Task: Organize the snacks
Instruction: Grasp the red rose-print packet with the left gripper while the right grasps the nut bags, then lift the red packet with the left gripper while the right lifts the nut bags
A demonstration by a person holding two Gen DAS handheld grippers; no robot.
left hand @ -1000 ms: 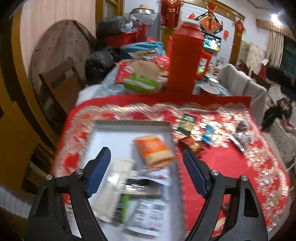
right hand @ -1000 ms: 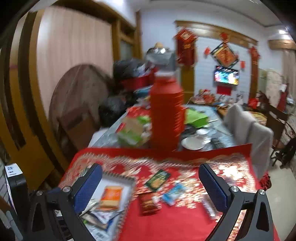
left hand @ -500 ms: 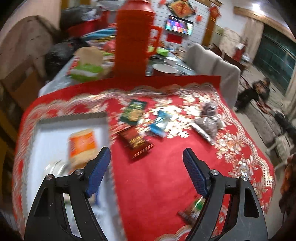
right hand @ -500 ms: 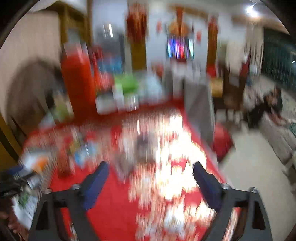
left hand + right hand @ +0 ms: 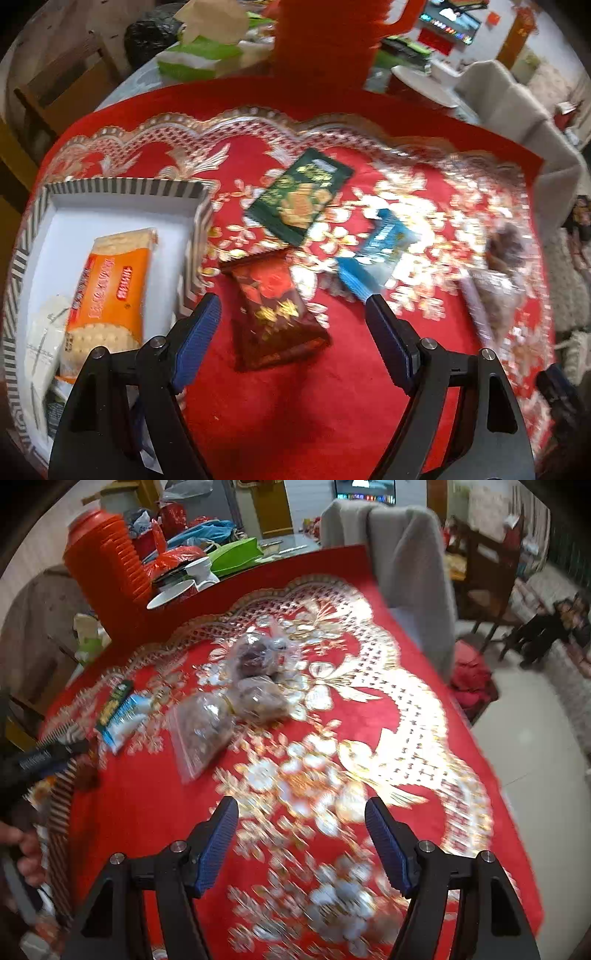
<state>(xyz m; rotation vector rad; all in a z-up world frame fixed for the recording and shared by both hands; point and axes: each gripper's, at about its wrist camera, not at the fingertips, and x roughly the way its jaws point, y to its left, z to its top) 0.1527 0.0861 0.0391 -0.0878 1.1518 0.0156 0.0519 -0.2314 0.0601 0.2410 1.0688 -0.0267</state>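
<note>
My left gripper (image 5: pixel 291 306) is open and hangs over a dark red snack packet (image 5: pixel 275 310) lying on the red cloth between its fingers, pads clear of it. Beyond it lie a green packet (image 5: pixel 301 197) and a blue packet (image 5: pixel 384 243). At the left, a striped box (image 5: pixel 122 182) holds an orange cracker packet (image 5: pixel 110 291) and other snacks. My right gripper (image 5: pixel 301 808) is over bare patterned cloth, its jaws closing with nothing between them. Ahead of it to the left lie clear bags of snacks (image 5: pixel 203 727), the largest nearest.
A red thermos (image 5: pixel 107 572), white bowls (image 5: pixel 173 592) and bags crowd the far side. A grey-draped chair (image 5: pixel 406 554) stands at the far right corner. The table's right edge (image 5: pixel 495 775) drops to the floor. A hand (image 5: pixel 26 853) shows at the left edge.
Both grippers have dropped toward the table. The left one moved right, from above the box to above the dark red packet. The right one swung right over bare cloth, and its jaws have narrowed.
</note>
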